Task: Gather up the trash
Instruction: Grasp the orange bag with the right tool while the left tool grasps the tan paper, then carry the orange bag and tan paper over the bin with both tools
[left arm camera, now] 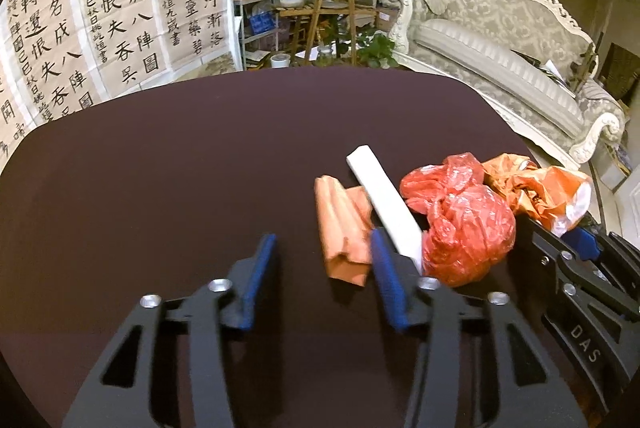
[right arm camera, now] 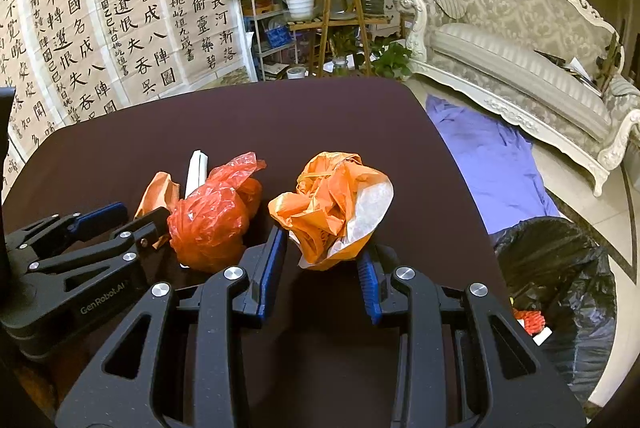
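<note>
On the dark table (left arm camera: 160,168) lie a folded orange paper (left arm camera: 342,228), a white strip (left arm camera: 384,200), a crumpled red plastic bag (left arm camera: 460,224) and a crumpled orange-and-white bag (left arm camera: 540,188). My left gripper (left arm camera: 322,268) is open, its right finger beside the orange paper and the white strip. In the right wrist view my right gripper (right arm camera: 324,264) is open with its fingers on either side of the orange bag (right arm camera: 336,208); the red bag (right arm camera: 212,220) lies to its left, next to the left gripper (right arm camera: 120,224).
A black trash bag (right arm camera: 560,288) stands open on the floor to the right of the table (right arm camera: 280,116), with red trash inside. A purple cloth (right arm camera: 492,164) lies on the floor. A white sofa (right arm camera: 520,40) and plant shelves (right arm camera: 336,8) stand beyond.
</note>
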### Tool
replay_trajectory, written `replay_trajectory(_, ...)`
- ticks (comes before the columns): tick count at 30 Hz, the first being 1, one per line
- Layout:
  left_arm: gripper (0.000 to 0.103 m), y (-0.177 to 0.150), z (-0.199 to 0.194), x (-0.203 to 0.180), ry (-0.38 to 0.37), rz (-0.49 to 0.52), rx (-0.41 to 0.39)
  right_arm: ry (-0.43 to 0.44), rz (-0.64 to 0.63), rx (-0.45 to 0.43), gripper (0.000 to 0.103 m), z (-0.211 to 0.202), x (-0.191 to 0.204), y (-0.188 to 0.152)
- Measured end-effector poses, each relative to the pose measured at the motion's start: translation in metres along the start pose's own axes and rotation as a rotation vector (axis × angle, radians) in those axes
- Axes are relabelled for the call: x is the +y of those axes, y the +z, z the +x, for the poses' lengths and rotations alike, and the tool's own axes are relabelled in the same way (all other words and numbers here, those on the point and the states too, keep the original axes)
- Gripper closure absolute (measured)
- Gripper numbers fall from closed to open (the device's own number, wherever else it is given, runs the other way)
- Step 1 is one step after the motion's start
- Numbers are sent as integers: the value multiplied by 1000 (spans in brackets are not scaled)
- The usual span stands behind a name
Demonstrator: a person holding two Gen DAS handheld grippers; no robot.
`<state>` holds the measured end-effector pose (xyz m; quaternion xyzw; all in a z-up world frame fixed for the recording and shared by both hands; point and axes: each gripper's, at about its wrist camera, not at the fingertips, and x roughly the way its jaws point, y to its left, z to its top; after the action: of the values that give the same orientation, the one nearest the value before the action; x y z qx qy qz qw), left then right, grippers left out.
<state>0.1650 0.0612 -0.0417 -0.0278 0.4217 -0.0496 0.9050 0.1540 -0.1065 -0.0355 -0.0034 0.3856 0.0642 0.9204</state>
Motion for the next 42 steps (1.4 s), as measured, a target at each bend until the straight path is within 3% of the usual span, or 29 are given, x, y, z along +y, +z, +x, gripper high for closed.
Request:
replay_trajectory(1,75,1,0,0,-21,-3,0,-2,-2,1,70,0,0,0)
replay_trajectory(2,77,0,0,1,-42,-10,1,-4,-5,1,70,1,1,-1)
replay_trajectory(12,83,-6,-11,2,-21,-20,-30,-13,-7,-8,71,-7,1,-11)
replay_trajectory(24,83,-34,-51,4,2,-17,-95,-31,33,-43,71,-46,-8,-38)
replay_trajectory(42,83,-55,-96,-41,-71,55,-176,-79,70,-89,71,-101,-31,-74)
